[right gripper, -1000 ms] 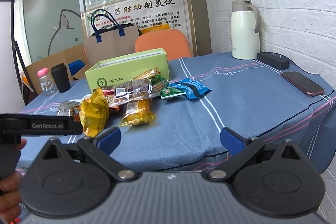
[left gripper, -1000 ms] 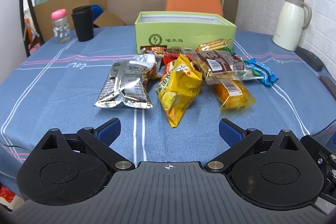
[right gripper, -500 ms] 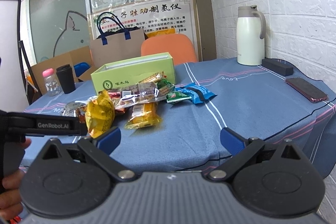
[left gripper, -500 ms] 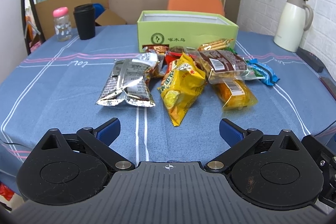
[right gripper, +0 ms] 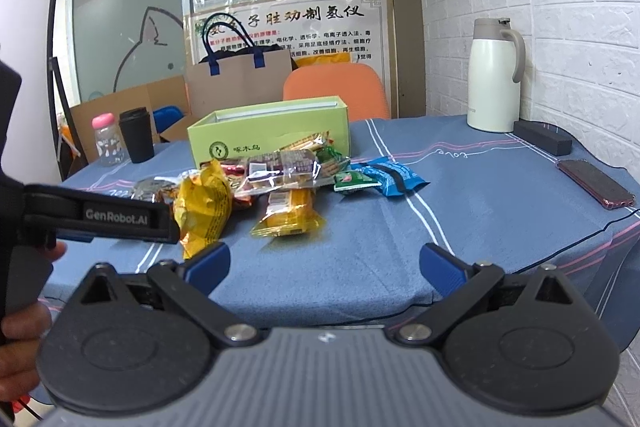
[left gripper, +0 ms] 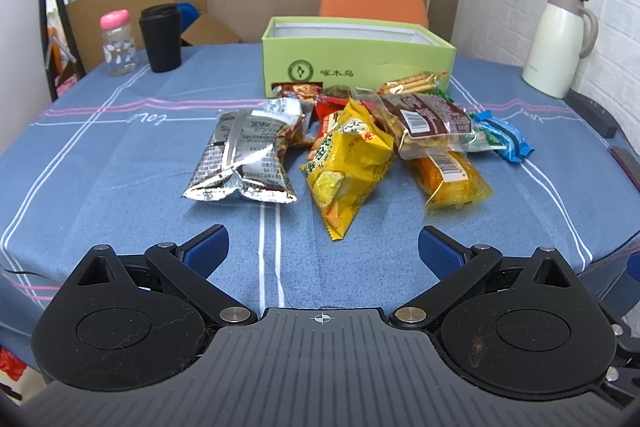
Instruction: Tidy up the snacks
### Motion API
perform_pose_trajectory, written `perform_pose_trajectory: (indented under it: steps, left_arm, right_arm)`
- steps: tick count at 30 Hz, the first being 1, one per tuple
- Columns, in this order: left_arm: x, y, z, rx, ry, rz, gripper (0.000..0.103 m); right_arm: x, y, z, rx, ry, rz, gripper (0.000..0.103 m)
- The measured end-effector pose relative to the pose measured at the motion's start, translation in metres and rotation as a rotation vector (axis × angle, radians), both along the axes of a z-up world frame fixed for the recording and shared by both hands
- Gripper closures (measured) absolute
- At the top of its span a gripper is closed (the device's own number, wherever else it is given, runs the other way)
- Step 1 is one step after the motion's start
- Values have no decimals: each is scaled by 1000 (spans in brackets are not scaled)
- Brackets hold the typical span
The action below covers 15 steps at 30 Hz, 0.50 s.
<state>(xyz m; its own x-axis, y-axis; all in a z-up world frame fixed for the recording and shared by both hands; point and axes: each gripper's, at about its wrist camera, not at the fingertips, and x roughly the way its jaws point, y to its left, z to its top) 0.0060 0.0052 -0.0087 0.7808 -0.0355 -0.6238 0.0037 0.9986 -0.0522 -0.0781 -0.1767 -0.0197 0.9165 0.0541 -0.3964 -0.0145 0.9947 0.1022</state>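
The left gripper (left gripper: 322, 245) stands wide open at the bottom of the left wrist view, holding nothing, its blue pads well apart over the near table edge. The right gripper (right gripper: 324, 263) is likewise spread wide and empty.

The snack pile sits mid-frame on the blue tablecloth (left gripper: 100, 163), just in front of the green box (left gripper: 358, 61), whose open top faces up and whose long axis runs left to right. The silver packet (left gripper: 244, 157) lies at the pile's left, its long axis running from near left toward the box. The yellow chip bag (left gripper: 346, 163) lies beside it, its pointed corner aimed toward the camera. The orange packet (left gripper: 450, 175) lies right of that, angled toward lower right, partly under a brown-labelled clear packet (left gripper: 430, 125). A blue wrapper (left gripper: 506, 137) rests at the pile's right end.

A black cup (left gripper: 160, 37) and pink-capped bottle (left gripper: 117, 43) stand at upper left; a white thermos (left gripper: 558, 41) at upper right. In the right wrist view a phone (right gripper: 594, 183) lies at the right table edge, and the left gripper's body crosses the left side before the yellow bag.
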Motion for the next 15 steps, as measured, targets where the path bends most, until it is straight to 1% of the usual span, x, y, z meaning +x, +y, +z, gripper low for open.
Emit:
perform_pose_trajectory:
  steps: [2,7,11,15]
  left_arm:
    - [0,0,-1,1,-5,4,11]
    - [5,1,-6,-13,27,0,11]
    - [3,2,-4,-8,14,8,11]
    - [2,1,-4,-12,15,-3,11]
  right_arm:
    - [0,-1,-1,1,2,1,3]
    - [0,-5,-1,7,3,-9,3]
    - [0,-7,-2,16,2,-16,3]
    - [1,-8,-3,18,7,-17,3]
